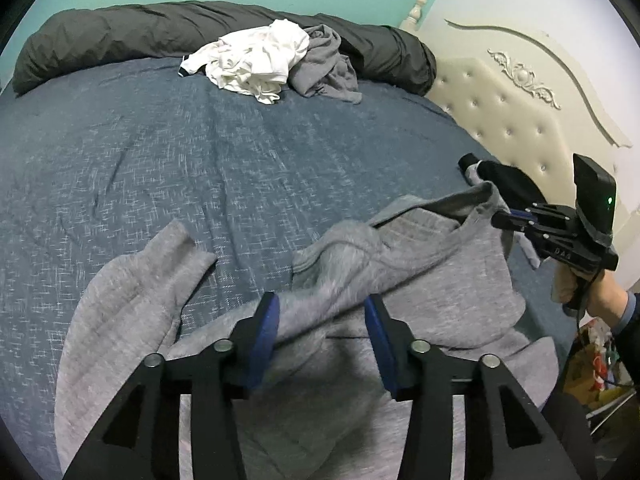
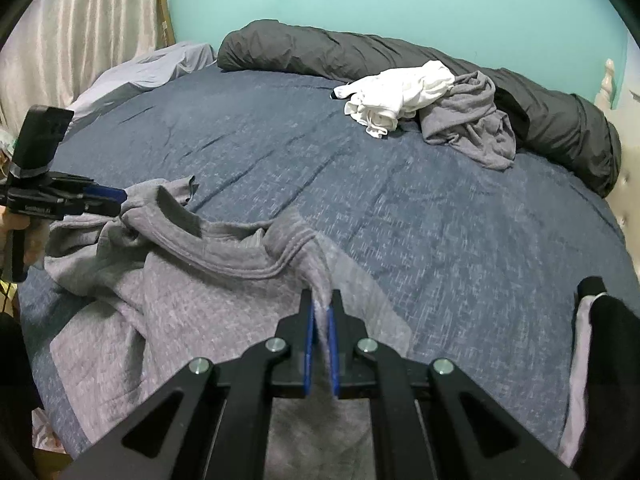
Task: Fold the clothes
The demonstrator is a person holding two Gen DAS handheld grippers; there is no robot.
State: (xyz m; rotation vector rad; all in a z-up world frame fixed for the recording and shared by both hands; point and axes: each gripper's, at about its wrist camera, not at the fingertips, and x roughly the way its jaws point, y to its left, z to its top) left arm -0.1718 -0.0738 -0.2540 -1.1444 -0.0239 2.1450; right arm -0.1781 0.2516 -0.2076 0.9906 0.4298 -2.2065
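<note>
A light grey sweatshirt (image 1: 420, 264) lies rumpled on the near part of the blue bedspread (image 1: 200, 152). In the left wrist view my left gripper (image 1: 322, 304) stands open, and a raised fold of the sweatshirt runs between its blue pads without being pinched. My right gripper (image 1: 500, 220) comes in from the right at the collar. In the right wrist view that right gripper (image 2: 322, 300) is shut on a thin ridge of the sweatshirt (image 2: 192, 288) beside the neckline. My left gripper (image 2: 118, 198) hovers at the far side of the collar.
A crumpled white garment (image 1: 256, 60) and a grey one (image 1: 328, 68) are piled at the far side, against a rolled dark duvet (image 1: 160, 28). A black and grey garment (image 2: 608, 360) lies at the right. A cream tufted headboard (image 1: 512, 120) borders the bed.
</note>
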